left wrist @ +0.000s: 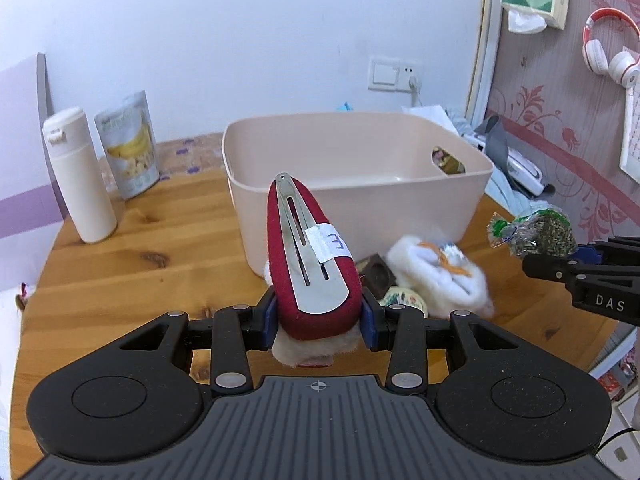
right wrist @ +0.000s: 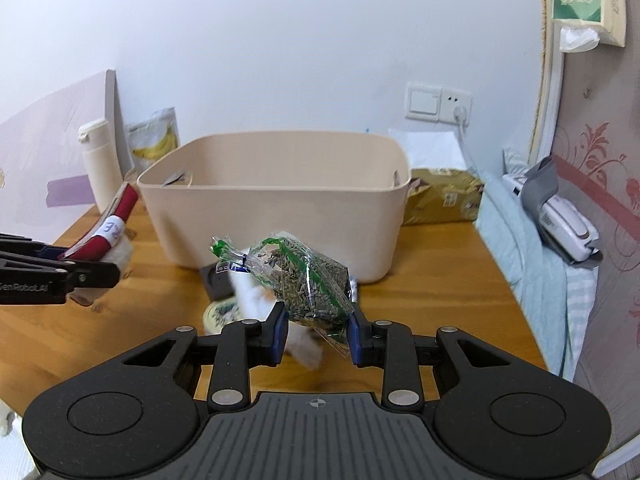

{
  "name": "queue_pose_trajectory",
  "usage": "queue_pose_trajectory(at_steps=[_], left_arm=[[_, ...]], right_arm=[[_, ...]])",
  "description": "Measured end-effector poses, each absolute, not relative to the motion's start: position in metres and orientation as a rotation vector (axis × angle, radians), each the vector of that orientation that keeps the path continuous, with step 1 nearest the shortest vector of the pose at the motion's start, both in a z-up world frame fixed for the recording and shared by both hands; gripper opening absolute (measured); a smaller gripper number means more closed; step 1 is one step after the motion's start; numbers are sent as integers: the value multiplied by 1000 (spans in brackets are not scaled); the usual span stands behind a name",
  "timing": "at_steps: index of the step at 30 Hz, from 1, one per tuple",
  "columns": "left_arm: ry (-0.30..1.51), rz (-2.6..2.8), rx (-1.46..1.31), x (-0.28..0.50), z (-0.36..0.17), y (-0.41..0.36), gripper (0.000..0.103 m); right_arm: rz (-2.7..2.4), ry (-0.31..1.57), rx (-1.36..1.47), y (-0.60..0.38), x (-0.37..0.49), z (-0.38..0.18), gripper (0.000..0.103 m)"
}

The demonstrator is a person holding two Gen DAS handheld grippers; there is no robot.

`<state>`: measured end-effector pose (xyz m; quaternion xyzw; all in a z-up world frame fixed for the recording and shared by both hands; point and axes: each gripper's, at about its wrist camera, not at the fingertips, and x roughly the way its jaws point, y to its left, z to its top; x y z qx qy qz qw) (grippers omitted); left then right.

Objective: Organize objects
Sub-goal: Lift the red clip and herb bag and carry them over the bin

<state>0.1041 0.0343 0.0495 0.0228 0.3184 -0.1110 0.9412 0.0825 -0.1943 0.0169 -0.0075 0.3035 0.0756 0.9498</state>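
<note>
My left gripper (left wrist: 319, 320) is shut on a red felt hair clip (left wrist: 310, 264) with a metal clasp, a white label and white fluff beneath, held above the wooden table (left wrist: 140, 264). Seen from the right wrist, the same hair clip (right wrist: 116, 220) sits at the far left. My right gripper (right wrist: 318, 332) is shut on a clear bag of dried herbs (right wrist: 304, 280) tied with green; that bag of herbs (left wrist: 536, 232) shows at the right edge of the left view. A beige plastic bin (left wrist: 352, 176) stands just beyond both grippers, and the bin (right wrist: 276, 200) looks empty.
On the table before the bin lie a white fluffy item (left wrist: 440, 276), a dark square piece (left wrist: 376, 276) and a round tin (left wrist: 404, 300). A white bottle (left wrist: 78, 176) and a banana snack pouch (left wrist: 130, 148) stand at left. A gold packet (right wrist: 444, 196) lies right of the bin.
</note>
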Motion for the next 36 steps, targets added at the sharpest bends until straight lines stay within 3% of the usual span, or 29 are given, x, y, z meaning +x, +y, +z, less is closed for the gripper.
queue_pose_trajectory(at_steps=[21,36], left_arm=[[544,-224,37,144,93,30,40],[545,-244,47,194,94,8,40]], right_arm=[[141,532,-22,-201,113,48,29],[129,507,-28,-207,152,60,29]])
